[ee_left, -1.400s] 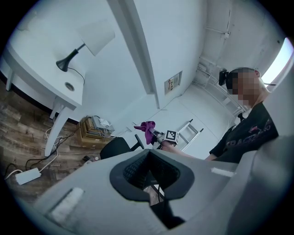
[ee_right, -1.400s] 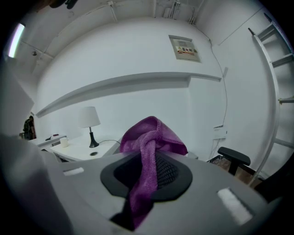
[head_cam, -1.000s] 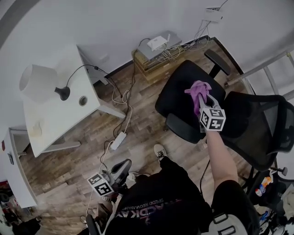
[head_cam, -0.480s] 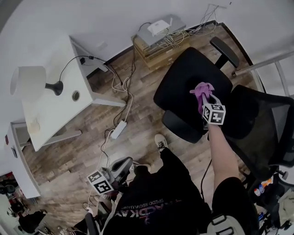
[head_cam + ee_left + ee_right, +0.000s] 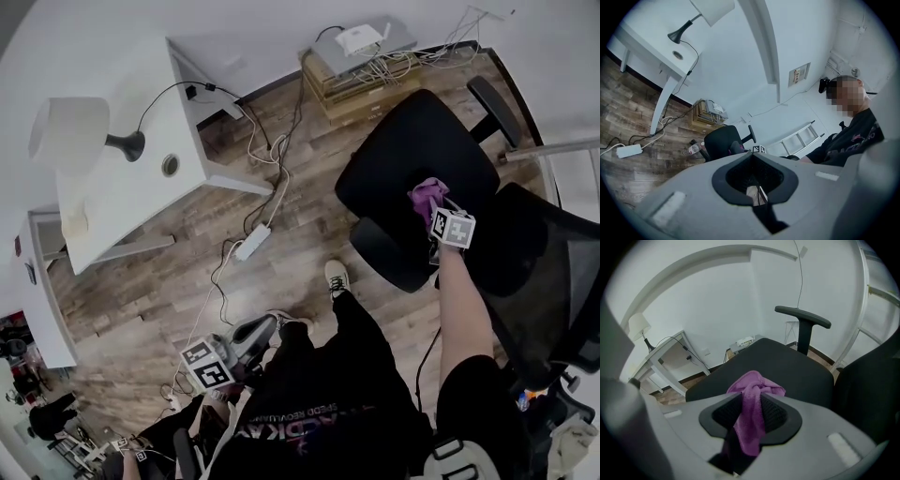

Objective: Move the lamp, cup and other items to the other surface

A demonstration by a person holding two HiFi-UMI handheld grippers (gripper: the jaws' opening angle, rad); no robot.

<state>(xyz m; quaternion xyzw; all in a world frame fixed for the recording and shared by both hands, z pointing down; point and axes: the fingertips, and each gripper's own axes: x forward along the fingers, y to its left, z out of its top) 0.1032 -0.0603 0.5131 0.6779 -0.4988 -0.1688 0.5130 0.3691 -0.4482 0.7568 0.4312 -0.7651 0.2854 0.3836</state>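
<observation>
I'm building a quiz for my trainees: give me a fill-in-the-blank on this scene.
The cloth over the black chair seat is ___. The ___ with a white shade stands on the white desk. The white power strip lies on the wooden ___.
Missing: purple; lamp; floor.

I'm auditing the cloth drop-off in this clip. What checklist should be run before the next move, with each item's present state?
1. Purple cloth is above the black chair seat: ok.
2. Cloth is fully resting on the seat: cannot tell.
3. Right tool is clear of the cloth: not ok. Its jaws have just been opening, but the cloth runs between them.
4. Left tool is empty: ok, nothing is between its jaws.
5. Lamp has been moved across: not ok, it stands on the white table.
</observation>
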